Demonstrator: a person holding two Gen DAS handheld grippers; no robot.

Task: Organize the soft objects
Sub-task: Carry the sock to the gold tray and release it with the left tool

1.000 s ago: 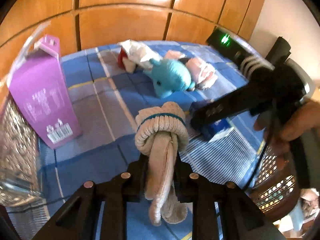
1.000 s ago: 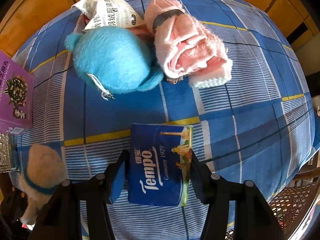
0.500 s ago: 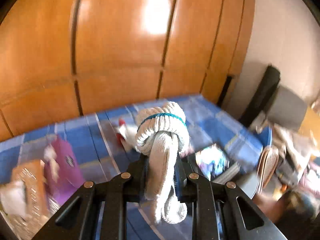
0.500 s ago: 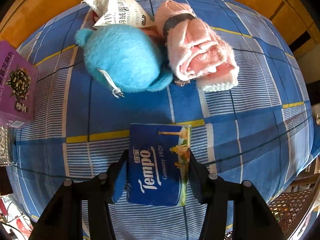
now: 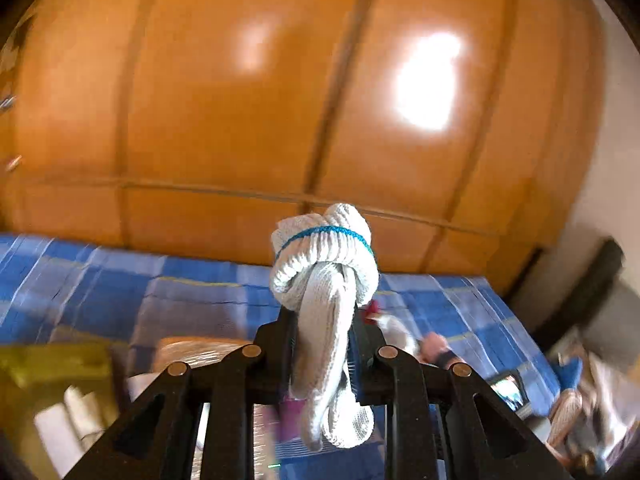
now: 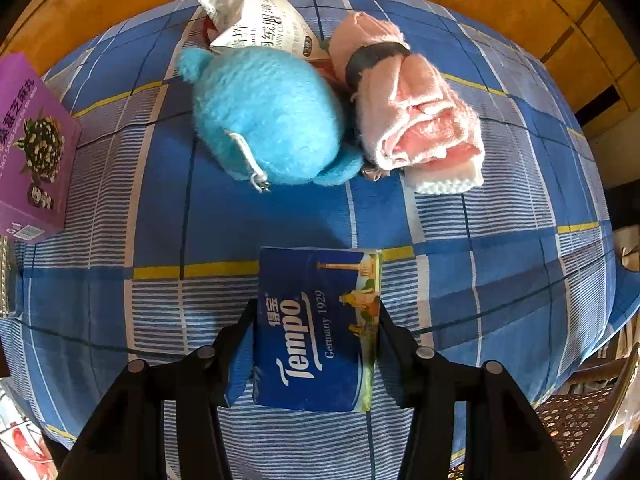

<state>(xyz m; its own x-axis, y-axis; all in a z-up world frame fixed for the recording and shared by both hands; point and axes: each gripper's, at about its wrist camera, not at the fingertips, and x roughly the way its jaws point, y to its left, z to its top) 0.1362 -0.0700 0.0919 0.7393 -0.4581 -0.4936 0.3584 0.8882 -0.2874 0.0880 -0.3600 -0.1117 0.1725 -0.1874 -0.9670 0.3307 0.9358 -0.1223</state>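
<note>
Knotted glove gripped aloft, tissue pack clamped on the blue checked cloth.

Left hand-held gripper (image 5: pixel 323 354) closed tight on a knotted white knit glove (image 5: pixel 326 280), raised above the cloth (image 6: pixel 460 264) before orange wooden panels (image 5: pixel 280 100). Right hand-held gripper (image 6: pixel 316 330) pressed against both sides of a blue Tempo tissue pack (image 6: pixel 316 328) lying near. Farther off: blue plush toy (image 6: pixel 268 116) touching a rolled pink towel (image 6: pixel 412 108), white packet (image 6: pixel 256 16) behind, purple box (image 6: pixel 32 152) at far left.

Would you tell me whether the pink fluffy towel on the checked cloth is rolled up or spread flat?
Rolled up: the pink fluffy towel forms a bundle, with a dark band around it.
</note>
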